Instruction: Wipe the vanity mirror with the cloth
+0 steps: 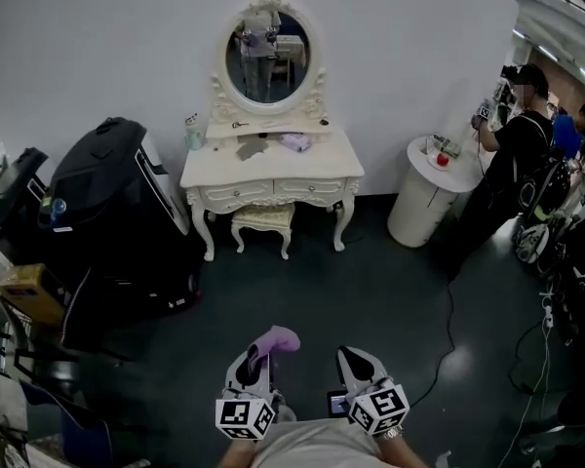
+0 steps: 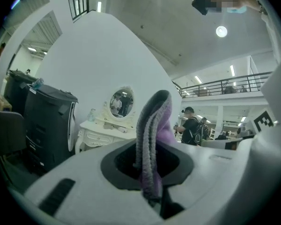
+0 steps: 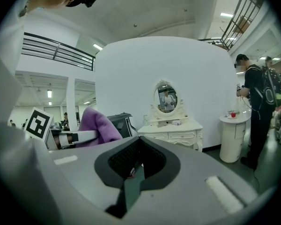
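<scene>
Dark floor (image 1: 370, 291) lies between me and vanity mirror (image 1: 267, 58) | left gripper (image 1: 256, 364) clamps cloth (image 1: 276, 340), well short of mirror | right gripper (image 1: 359, 367) closed, empty | I should approach squarely, cloth leading.

White vanity table (image 1: 322, 164) w/ oval mirror (image 1: 267, 58), bottle (image 1: 193, 136), grey rag (image 1: 253, 147), lilac item (image 1: 294, 142) on top; stool (image 1: 263, 218) underneath

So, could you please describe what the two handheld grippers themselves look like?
The left gripper and the right gripper look alike: smooth pale grey shells that narrow towards two jaws, with a black, textured recess round the base of the jaws. At its rear each carries a white cube printed with black square markers.
</scene>
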